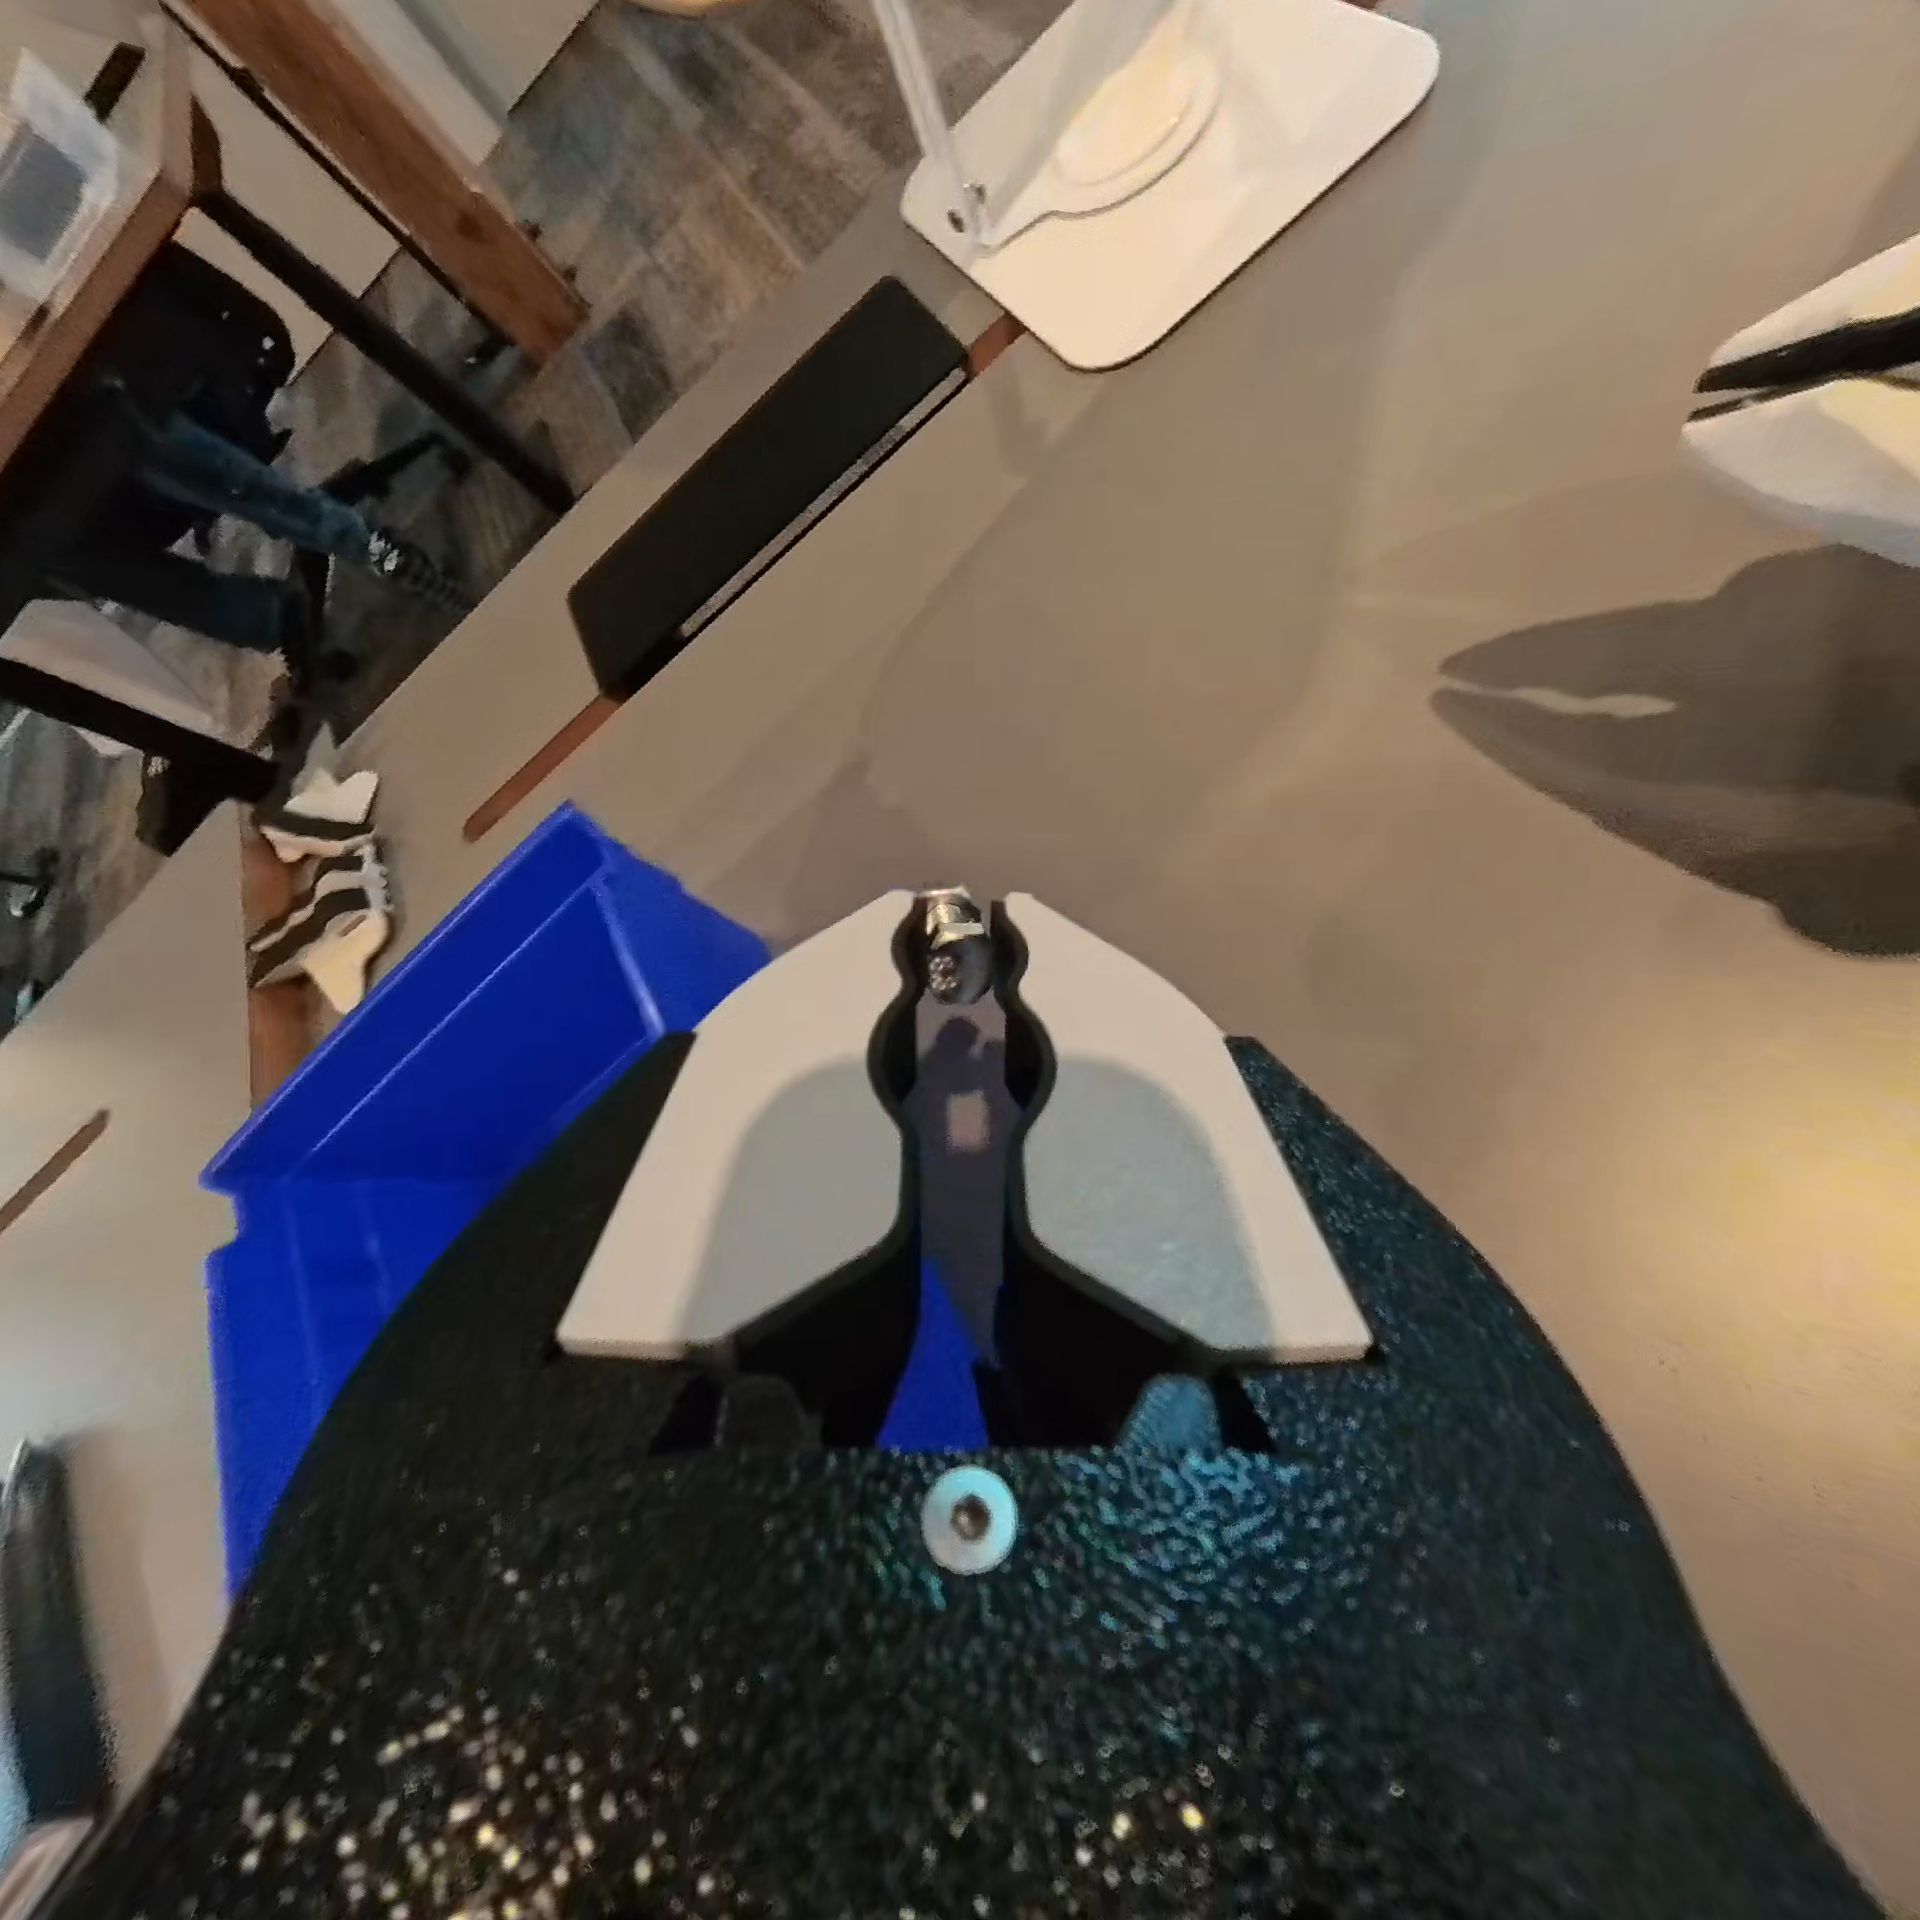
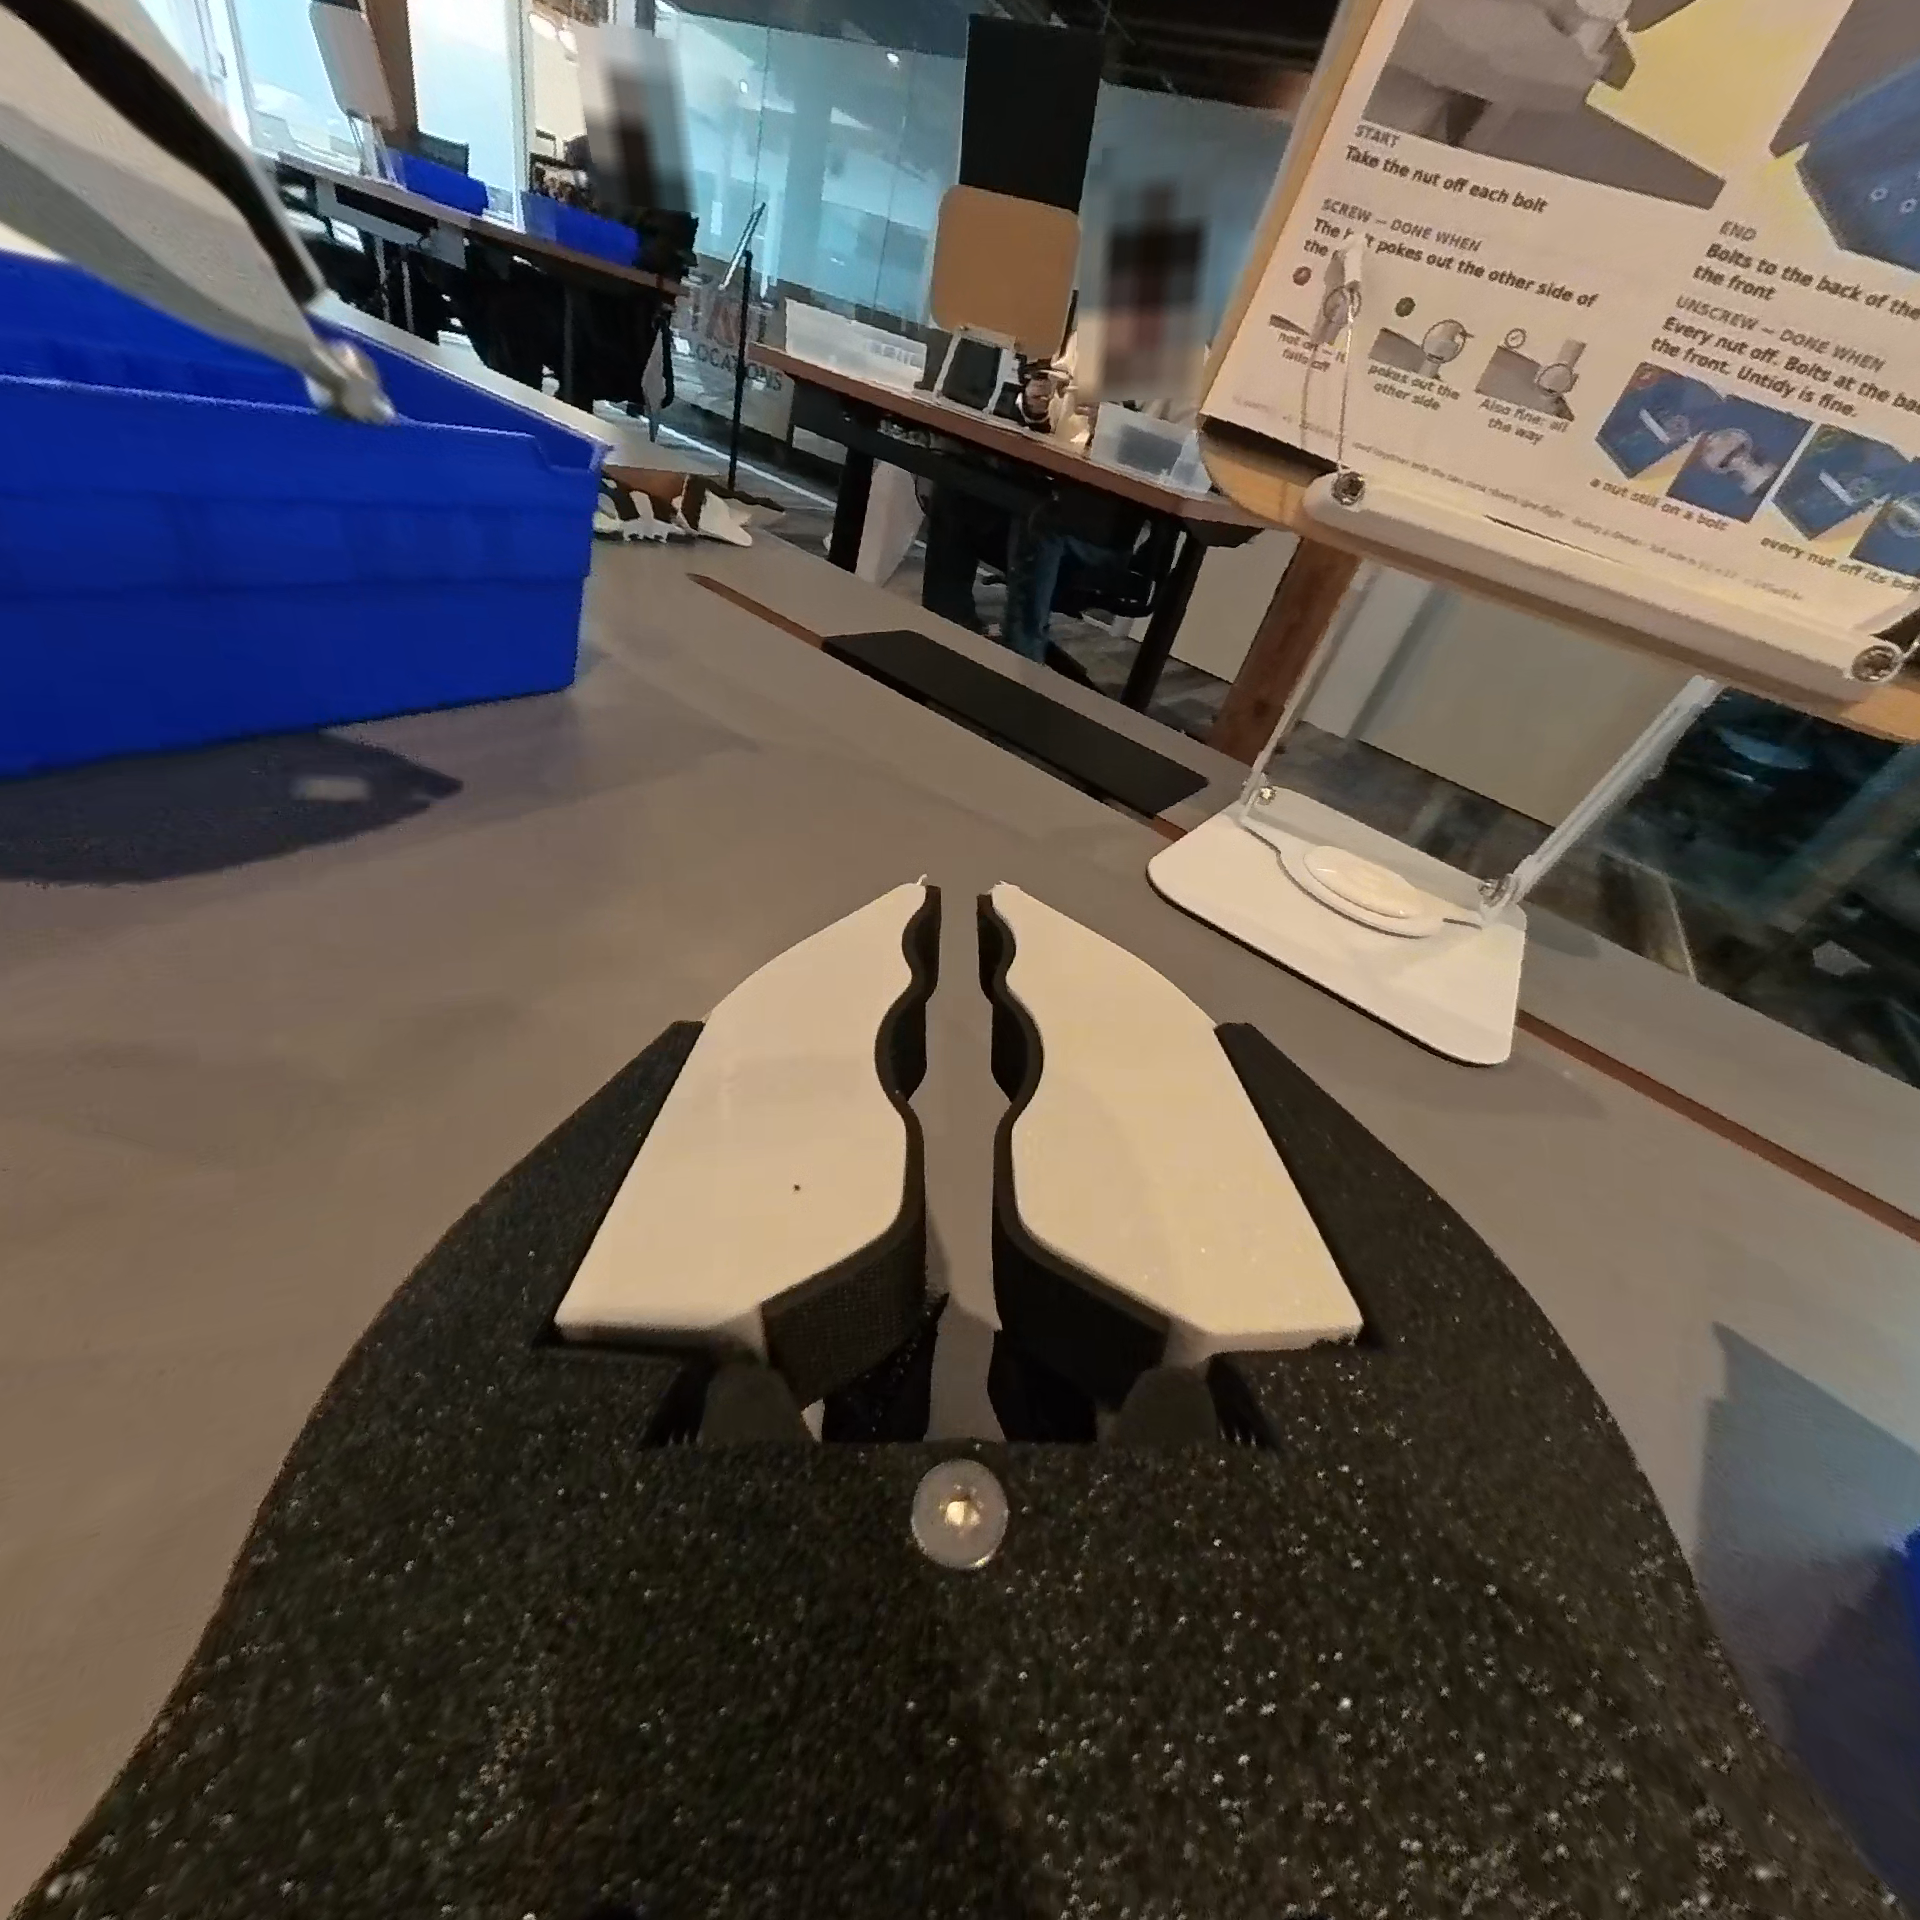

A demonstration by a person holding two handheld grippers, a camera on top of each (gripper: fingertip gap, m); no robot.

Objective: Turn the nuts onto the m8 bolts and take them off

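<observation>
Pinching a small bolt (image 1: 954, 951) at its very tips, the left gripper (image 1: 958, 914) hangs just beside the blue bin (image 1: 436, 1049), probably to present it, while the right gripper (image 2: 958, 899), nearly together and empty, waits above the table (image 2: 312, 1039).

Grey table (image 2: 312, 1039) with blue bin (image 2: 260, 623), white stand (image 2: 1351, 935).

One bolt (image 1: 951, 951), perhaps nutted; one blue bin (image 2: 260, 582); two grippers (image 1: 954, 902) (image 2: 958, 888).

The left tool (image 1: 954, 914) is clamped near its tips; the right tool (image 2: 958, 896) is nearly closed, gripping nothing.
</observation>
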